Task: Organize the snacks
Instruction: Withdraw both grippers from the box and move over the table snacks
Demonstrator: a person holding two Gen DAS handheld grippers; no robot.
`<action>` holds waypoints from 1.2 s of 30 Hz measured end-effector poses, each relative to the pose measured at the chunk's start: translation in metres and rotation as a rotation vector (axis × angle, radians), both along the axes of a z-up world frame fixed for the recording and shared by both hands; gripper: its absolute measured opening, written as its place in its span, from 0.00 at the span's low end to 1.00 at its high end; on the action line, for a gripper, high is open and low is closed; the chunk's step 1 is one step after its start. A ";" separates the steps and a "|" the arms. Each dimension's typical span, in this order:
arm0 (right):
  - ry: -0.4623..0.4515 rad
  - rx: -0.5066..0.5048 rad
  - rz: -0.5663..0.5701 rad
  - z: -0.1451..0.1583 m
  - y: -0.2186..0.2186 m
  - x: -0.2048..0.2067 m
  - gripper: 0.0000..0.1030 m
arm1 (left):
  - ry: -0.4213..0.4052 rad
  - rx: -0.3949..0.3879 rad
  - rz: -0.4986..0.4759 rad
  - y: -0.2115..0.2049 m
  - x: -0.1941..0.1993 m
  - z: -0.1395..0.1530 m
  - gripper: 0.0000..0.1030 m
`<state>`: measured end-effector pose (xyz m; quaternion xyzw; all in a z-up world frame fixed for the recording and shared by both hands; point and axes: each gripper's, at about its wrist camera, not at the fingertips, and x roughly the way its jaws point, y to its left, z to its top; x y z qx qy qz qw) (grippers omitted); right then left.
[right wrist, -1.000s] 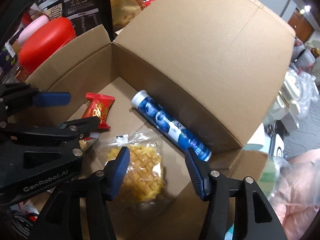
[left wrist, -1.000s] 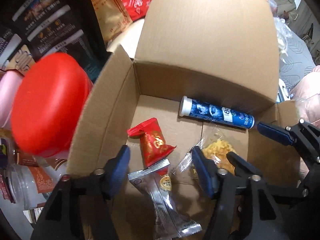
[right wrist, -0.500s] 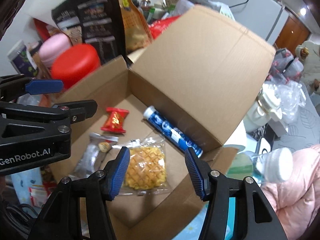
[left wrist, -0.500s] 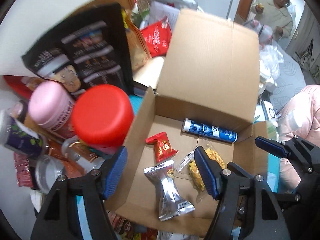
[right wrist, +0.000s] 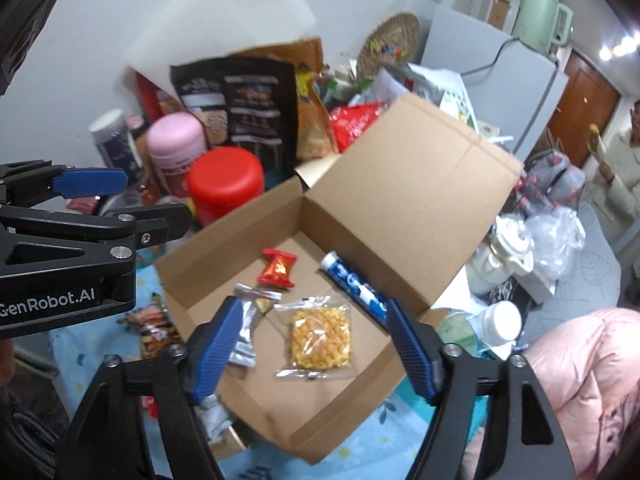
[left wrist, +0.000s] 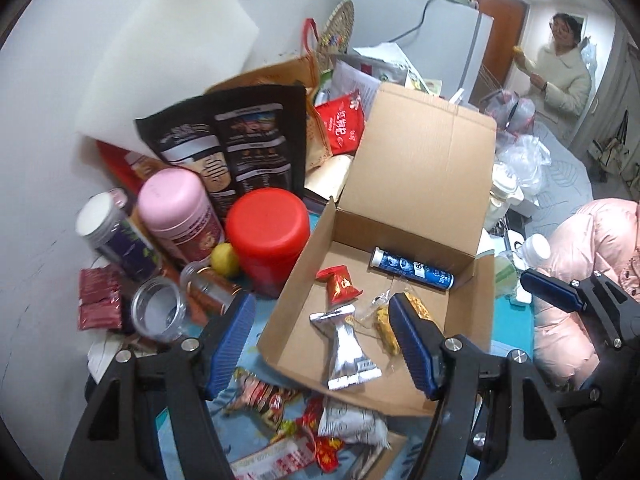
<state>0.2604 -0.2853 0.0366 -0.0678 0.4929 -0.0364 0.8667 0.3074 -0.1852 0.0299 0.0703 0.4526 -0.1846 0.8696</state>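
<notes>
With both the left gripper point(left wrist: 320, 344) spread empty and the right gripper point(right wrist: 312, 348) opening empty above the open brown cardboard box point(right wrist: 256, 408), the next loose red foil snack packet point(left wrist: 264, 396) is best pinched by its middle.

The left gripper point(left wrist: 322, 342) is held tilted steeply downward, its jaws set apart with blue ribbed pads point(left wrist: 230, 346) on black arms, and nothing is gripped between them. The right gripper point(right wrist: 312, 350) is pitched downward at a similar slant and its jaws are opening, with nothing pressed by its pads point(right wrist: 214, 354). The two are carried side by side, so that a blue-tipped finger of the right one is seen at the right edge of the left wrist view, while the left one's black body is seen at the left edge of the right wrist view.
</notes>
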 end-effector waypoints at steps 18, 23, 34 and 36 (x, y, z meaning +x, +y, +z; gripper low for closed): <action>-0.027 0.059 0.054 0.031 0.040 -0.086 0.83 | -0.025 -0.032 -0.001 0.040 -0.099 0.029 0.67; -0.026 0.064 0.058 0.030 0.049 -0.108 0.83 | -0.011 -0.050 -0.004 0.049 -0.121 0.024 0.67; 0.005 0.101 0.032 0.008 0.056 -0.142 0.83 | 0.017 -0.058 0.041 0.075 -0.154 -0.002 0.67; 0.017 0.107 0.032 0.001 0.058 -0.145 0.83 | 0.031 -0.054 0.053 0.080 -0.156 -0.010 0.67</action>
